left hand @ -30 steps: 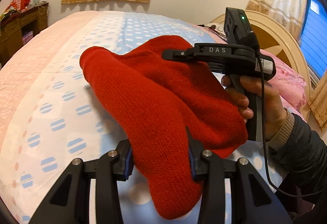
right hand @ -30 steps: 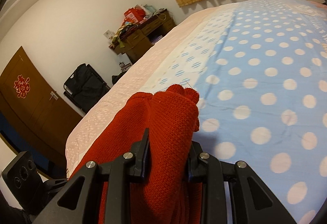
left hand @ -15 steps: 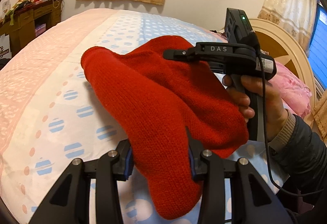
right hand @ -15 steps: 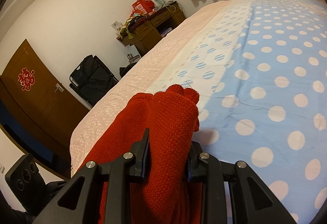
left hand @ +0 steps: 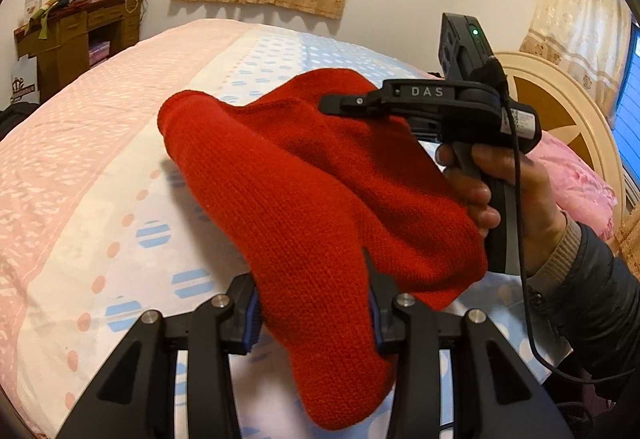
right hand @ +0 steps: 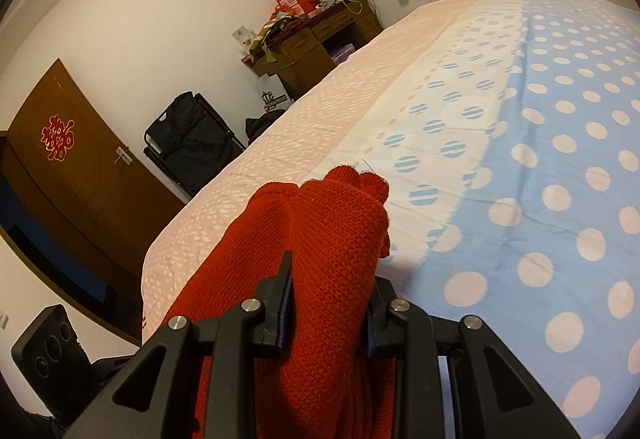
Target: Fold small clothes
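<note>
Above the dotted bedspread (left hand: 120, 207), a red knit garment (left hand: 304, 207) hangs bunched, thick-ribbed.

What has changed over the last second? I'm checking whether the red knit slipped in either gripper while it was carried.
Both grippers carried the red knit garment across the bed: the desk has slid into fuller view behind it. Nothing was taken or let go. Left gripper and right gripper stay clamped on the same bunches of knit, and its drape between them looks unchanged.
</note>
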A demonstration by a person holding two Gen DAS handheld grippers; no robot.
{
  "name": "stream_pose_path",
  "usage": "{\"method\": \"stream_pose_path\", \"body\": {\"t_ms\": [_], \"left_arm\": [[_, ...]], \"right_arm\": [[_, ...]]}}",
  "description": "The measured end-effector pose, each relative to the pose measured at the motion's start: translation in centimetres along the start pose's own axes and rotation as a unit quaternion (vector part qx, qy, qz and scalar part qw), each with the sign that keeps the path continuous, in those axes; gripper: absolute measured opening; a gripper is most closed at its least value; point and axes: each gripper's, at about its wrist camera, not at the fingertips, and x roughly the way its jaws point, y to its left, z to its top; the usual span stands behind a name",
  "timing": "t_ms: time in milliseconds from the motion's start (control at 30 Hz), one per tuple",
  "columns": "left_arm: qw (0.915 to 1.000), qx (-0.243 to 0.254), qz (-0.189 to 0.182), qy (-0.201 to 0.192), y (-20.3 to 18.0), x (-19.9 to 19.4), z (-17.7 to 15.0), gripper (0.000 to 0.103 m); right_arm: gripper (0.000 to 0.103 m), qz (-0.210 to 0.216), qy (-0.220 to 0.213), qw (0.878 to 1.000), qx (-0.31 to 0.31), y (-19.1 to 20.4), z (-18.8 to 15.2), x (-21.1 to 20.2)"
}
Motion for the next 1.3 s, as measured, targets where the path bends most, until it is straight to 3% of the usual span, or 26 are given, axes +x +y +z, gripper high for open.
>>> {"method": "stream_pose_path", "body": {"t_ms": [333, 800, 967, 1100, 1233, 1300], "left_arm": [[0.9997, -0.021, 0.012, 0.001, 0.7, -0.8, -1.8, 0.042], [0.9992, -0.037, 0.007, 0.014, 1.7, -1.2, -3.9, 0.042], [0.9986, -0.053, 0.002, 0.004, 2.4, -1.3, -4.3, 0.05], [0.9987, -0.048, 0.017, -0.002, 2.0, -2.3, -4.0, 0.056], [0.999, -0.023, 0.028, -0.024, 1.4, -5.0, -3.7, 0.056], [0.9982, -0.016, 0.034, -0.046, 1.5, -6.1, -3.3, 0.063]], "right_arm": [[0.028, -0.002, 0.035, 0.999, -0.008, 0.8, 0.1, 3.2], [0.028, -0.018, 0.061, 0.998, 0.018, -1.6, -1.1, 5.2], [0.031, -0.029, 0.067, 0.997, 0.021, -1.9, -1.5, 5.9], [0.04, -0.042, 0.054, 0.997, 0.024, -2.0, -1.6, 4.6], [0.041, -0.069, 0.02, 0.997, 0.006, -1.1, -1.6, 1.1], [0.041, -0.059, 0.011, 0.998, -0.003, 0.0, -1.9, -0.9]]}}
